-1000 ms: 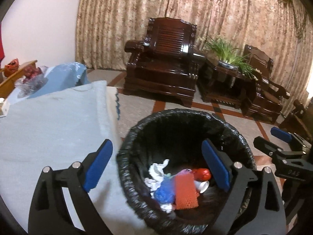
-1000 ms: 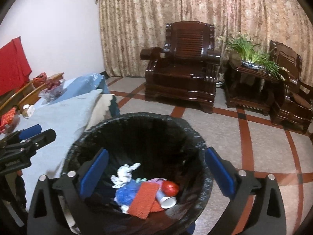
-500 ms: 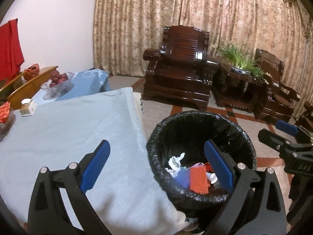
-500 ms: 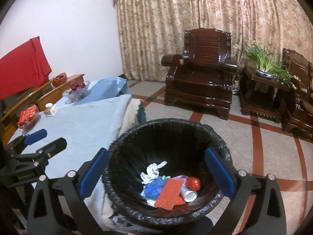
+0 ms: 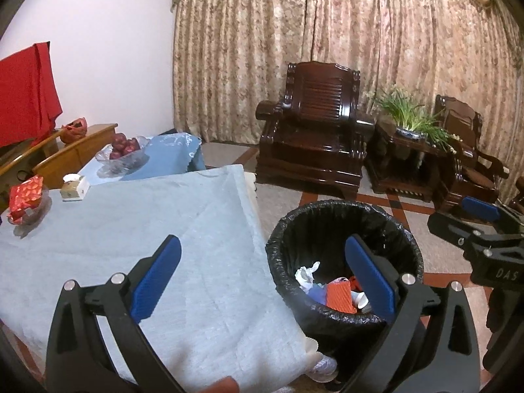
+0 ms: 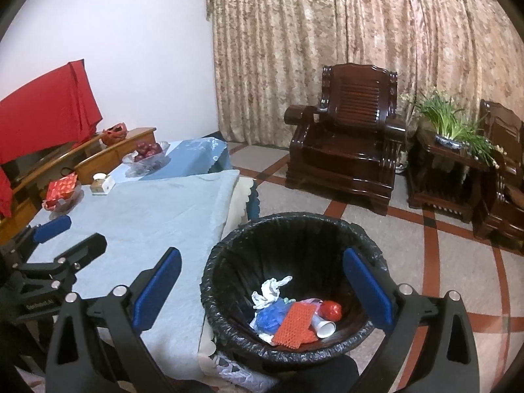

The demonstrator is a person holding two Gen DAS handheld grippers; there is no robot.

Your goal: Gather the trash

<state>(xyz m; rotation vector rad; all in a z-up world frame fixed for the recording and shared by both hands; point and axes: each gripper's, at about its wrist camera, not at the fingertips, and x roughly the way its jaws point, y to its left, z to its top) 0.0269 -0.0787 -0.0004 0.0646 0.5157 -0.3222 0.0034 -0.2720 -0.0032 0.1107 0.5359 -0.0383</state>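
My left hand-held gripper (image 5: pixel 262 275) is opening, nothing between its blue pads; my right hand-held gripper (image 6: pixel 262 281) gapes empty too. The crumpled trash (image 6: pixel 294 314) lies in the round black-bagged bin (image 6: pixel 229 262) beside the blue-clothed desk (image 5: pixel 114 229). The bin's base is hidden.

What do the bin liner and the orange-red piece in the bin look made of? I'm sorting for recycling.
The bin liner looks like thin black plastic film: glossy and crinkled over the rim. The orange-red piece seems to be foam or plastic netting, judging by its raised mesh texture; which one is uncertain.
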